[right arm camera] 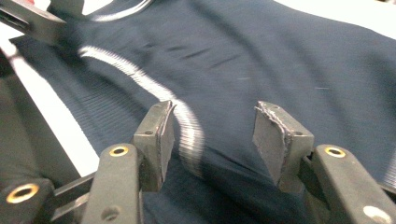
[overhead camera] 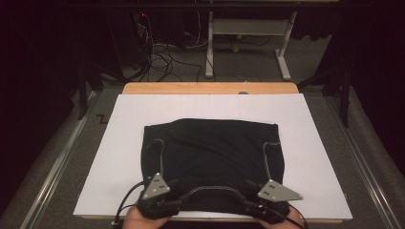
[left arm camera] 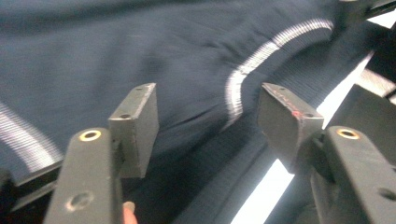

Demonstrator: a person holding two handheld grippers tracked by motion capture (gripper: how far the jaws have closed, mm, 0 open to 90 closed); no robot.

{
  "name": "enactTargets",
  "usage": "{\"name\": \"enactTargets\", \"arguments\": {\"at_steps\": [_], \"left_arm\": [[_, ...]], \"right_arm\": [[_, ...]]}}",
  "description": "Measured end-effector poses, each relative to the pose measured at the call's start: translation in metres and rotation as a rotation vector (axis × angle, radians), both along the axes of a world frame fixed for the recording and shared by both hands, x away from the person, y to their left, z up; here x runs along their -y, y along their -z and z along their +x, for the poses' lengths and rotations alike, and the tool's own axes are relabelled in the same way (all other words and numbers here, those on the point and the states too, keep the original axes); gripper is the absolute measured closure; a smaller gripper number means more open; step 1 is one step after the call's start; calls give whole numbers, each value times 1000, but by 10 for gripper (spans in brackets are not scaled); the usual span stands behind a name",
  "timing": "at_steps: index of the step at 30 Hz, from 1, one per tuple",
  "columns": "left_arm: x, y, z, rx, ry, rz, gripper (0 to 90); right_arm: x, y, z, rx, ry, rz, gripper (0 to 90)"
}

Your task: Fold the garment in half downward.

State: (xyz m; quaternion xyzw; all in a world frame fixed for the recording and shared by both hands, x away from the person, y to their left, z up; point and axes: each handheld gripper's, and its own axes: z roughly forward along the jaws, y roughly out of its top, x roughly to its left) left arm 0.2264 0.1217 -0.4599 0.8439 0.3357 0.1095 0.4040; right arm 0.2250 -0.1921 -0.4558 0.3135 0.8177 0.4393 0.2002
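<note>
Both hands low, open grippers (overhead camera: 173,187) (overhead camera: 251,188) over dark shirt (overhead camera: 212,145)

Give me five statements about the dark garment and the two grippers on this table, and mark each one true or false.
1. The dark garment lies on a white board. True.
2. The left gripper has its jaws clamped shut on the cloth. False: the jaws stand apart above it.
3. The garment has pale trim lines. True.
4. The right gripper holds a red cup. False: nothing sits between its open jaws.
5. Both grippers are at the board's far edge. False: they are at the near edge.
</note>
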Motion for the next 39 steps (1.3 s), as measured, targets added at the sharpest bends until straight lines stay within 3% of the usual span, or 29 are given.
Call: {"name": "enactTargets", "arguments": {"at_steps": [2,3,4,6,8,10,16,18,24,26,29,31,33,39], "left_arm": [[13,8,1,7,4,80,314],[15,11,3,1,1,97,317],[17,14,5,2,-6,117,343],[14,14,7,9,-11,107,447],[9,13,8,-10,0,79,625],[7,10,4,-11,11,65,709],[-2,-2,-21,6,66,31,715],[-5,-1,-26,-12,79,23,714],[-4,4,-27,-41,90,21,710],[-5,4,-27,-43,104,15,677],[-10,-1,-25,-37,107,-42,553],[-16,-5,-22,-10,91,-64,490],[-24,-9,-17,4,69,-84,436],[-56,-16,9,21,-27,-157,350]], "right_arm": [[-16,8,2,7,-12,-91,472],[-20,11,4,-4,-7,-119,482],[-22,13,6,-18,-7,-136,525],[-22,17,9,-37,-4,-159,679],[-20,16,8,-44,-10,-146,774],[-19,14,5,-33,-15,-133,799],[-13,5,-13,-4,-65,-89,802],[-11,4,-19,-7,-77,-84,802],[-9,6,-26,-22,-86,-89,798],[-9,6,-26,-31,-87,-88,773],[-8,5,-25,-40,-91,-51,640],[-8,3,-24,-35,-79,-24,557],[-8,2,-20,-7,-49,-21,477],[-7,0,-3,-13,-4,28,339]]}}
